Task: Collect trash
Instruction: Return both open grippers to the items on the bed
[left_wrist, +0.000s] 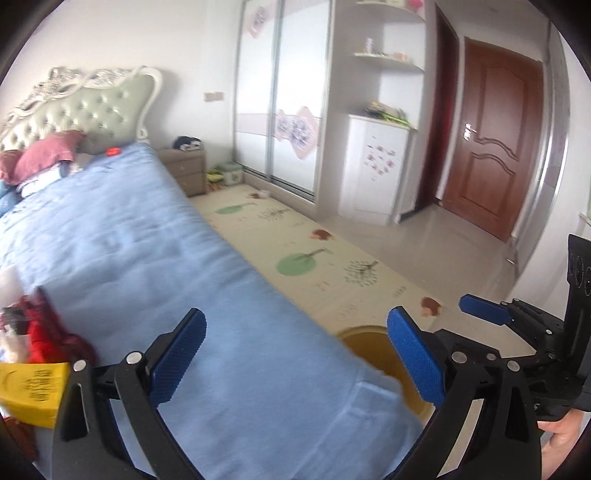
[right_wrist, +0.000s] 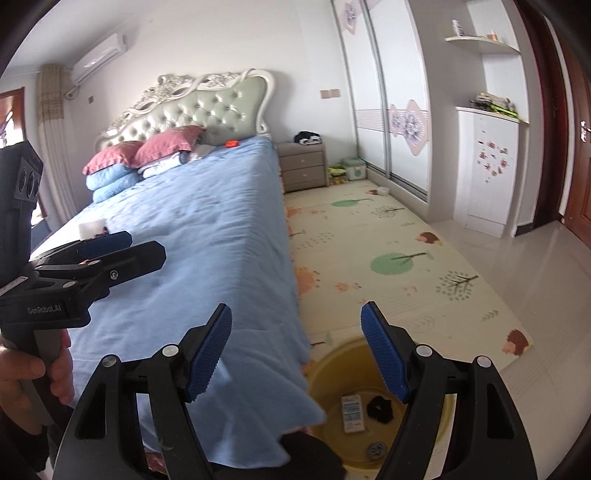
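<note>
- The left gripper (left_wrist: 295, 354) hangs over the near corner of the blue bedspread (left_wrist: 147, 240), its blue-padded jaws spread wide with nothing between them.
- The right gripper (right_wrist: 297, 354) is likewise wide open and empty, poised above the bed's edge and the floor beside it.
- Below and just ahead of the right gripper sits a yellow bin (right_wrist: 332, 373) on the floor, tucked against the foot corner of the bed; in the left wrist view it shows between that gripper's fingers, partly hidden by the bedspread.
- Inside the bin lie a small printed box (right_wrist: 352, 411), a dark crumpled scrap (right_wrist: 380, 408) and a round grey cap-like piece (right_wrist: 376, 450); what the last is, I cannot tell.
- To the left of the left gripper, on the bed, sits a cluster of litter: a yellow packet (left_wrist: 31, 391) closest to the fingers, red wrapping (left_wrist: 51, 332) beyond it, and something white (left_wrist: 11, 284) further back, all blurred.
- A small red object (left_wrist: 112, 150) lies far ahead near the pillows (left_wrist: 48, 151).
- A patterned play mat (right_wrist: 388, 258) covers the floor to the right of both grippers.
</note>
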